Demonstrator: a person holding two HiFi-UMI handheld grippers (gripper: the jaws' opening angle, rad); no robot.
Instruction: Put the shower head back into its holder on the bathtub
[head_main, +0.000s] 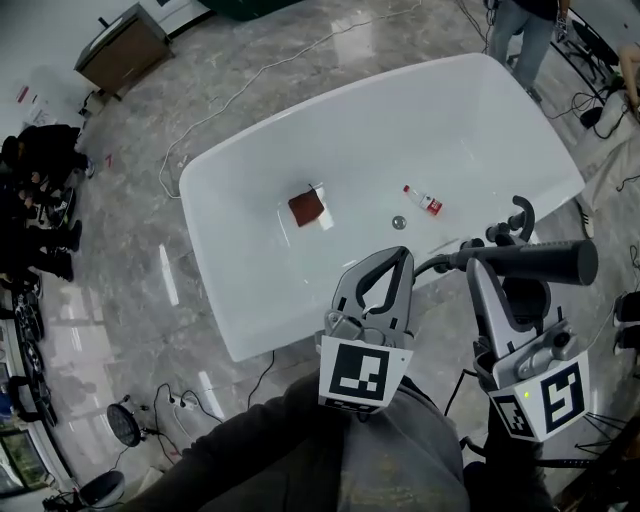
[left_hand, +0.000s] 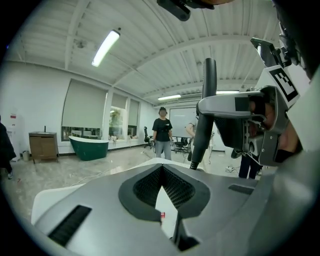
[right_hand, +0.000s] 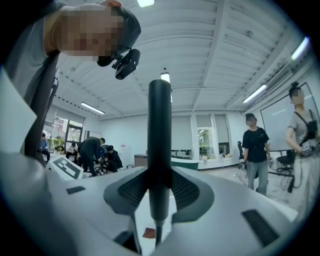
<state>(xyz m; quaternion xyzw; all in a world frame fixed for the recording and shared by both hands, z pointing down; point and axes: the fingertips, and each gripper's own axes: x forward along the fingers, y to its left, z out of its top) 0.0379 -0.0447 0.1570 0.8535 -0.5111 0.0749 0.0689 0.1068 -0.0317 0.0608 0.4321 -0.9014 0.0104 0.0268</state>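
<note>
Right gripper (right_hand: 159, 176) jaws pinch dark grey cylindrical shower head (right_hand: 160, 135), above near rim of white oval bathtub (head_main: 280, 150). Left gripper (left_hand: 161, 170) jaws pressed together, empty. Dark fitting (head_main: 520, 212) on rim half hidden behind shower head; holder unclear.

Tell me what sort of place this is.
Likely a big open lab or showroom, not a home bathroom: a white bathtub stands alone on polished floor, a green tub beyond, bystanders nearby.

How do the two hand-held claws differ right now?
The right gripper is clamped on the dark shower head; the left gripper is shut on nothing. Seen from above, the left gripper overlaps the bathtub rim; the right gripper stops just short. Both carry marker cubes.
</note>
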